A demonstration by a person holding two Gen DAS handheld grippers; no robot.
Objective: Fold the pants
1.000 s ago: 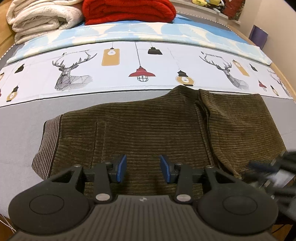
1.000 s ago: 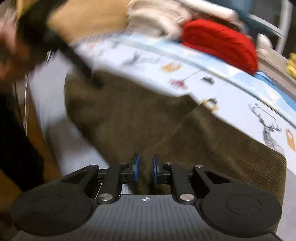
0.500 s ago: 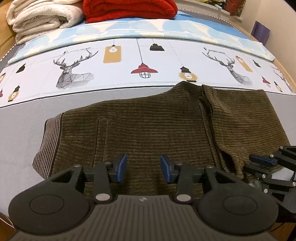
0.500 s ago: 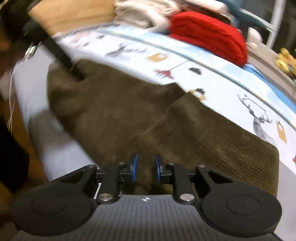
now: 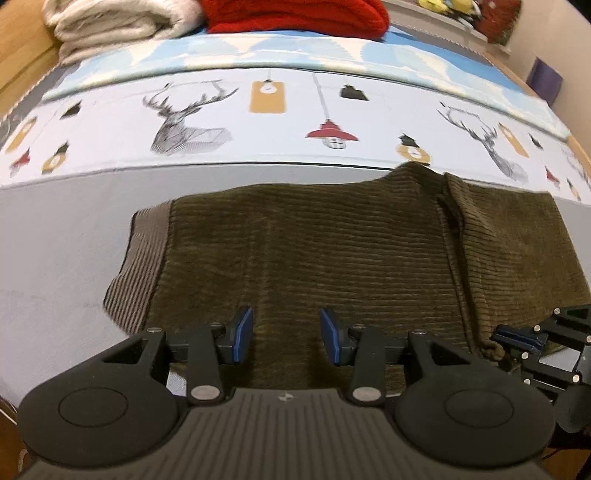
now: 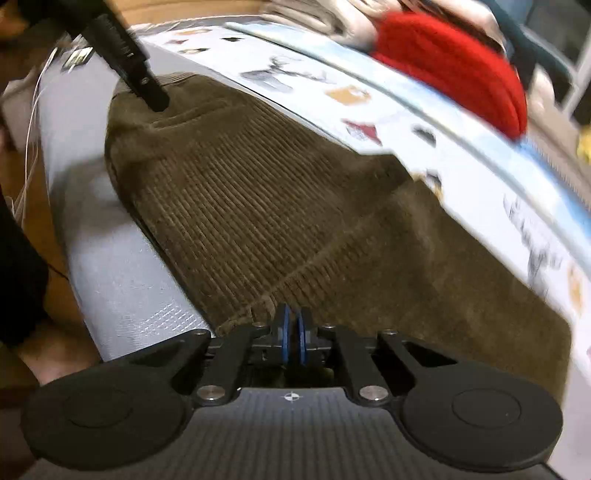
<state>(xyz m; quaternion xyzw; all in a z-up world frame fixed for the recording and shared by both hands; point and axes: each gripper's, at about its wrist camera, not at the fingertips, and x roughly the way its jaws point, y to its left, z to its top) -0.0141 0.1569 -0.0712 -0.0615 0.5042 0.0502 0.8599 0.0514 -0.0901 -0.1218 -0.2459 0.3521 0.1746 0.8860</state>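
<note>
Olive corduroy pants (image 5: pixel 325 251) lie on the grey bed, folded over once, with the ribbed waistband (image 5: pixel 140 266) at the left. My left gripper (image 5: pixel 286 338) is open above the near edge of the pants, empty. My right gripper (image 6: pixel 291 336) is shut on the near edge of the pants (image 6: pixel 280 206), at the fold seam. It also shows in the left wrist view (image 5: pixel 517 338) at the pants' lower right corner. The left gripper's arm (image 6: pixel 125 55) appears in the right wrist view over the waistband end.
A patterned sheet with deer and lamps (image 5: pixel 295 122) lies beyond the pants. A red blanket (image 5: pixel 295 14) and a cream blanket (image 5: pixel 118 22) are stacked at the back. The bed's near edge is just below the grippers.
My right gripper has closed onto the pants' near edge. My left gripper has shifted left toward the waistband end, still open.
</note>
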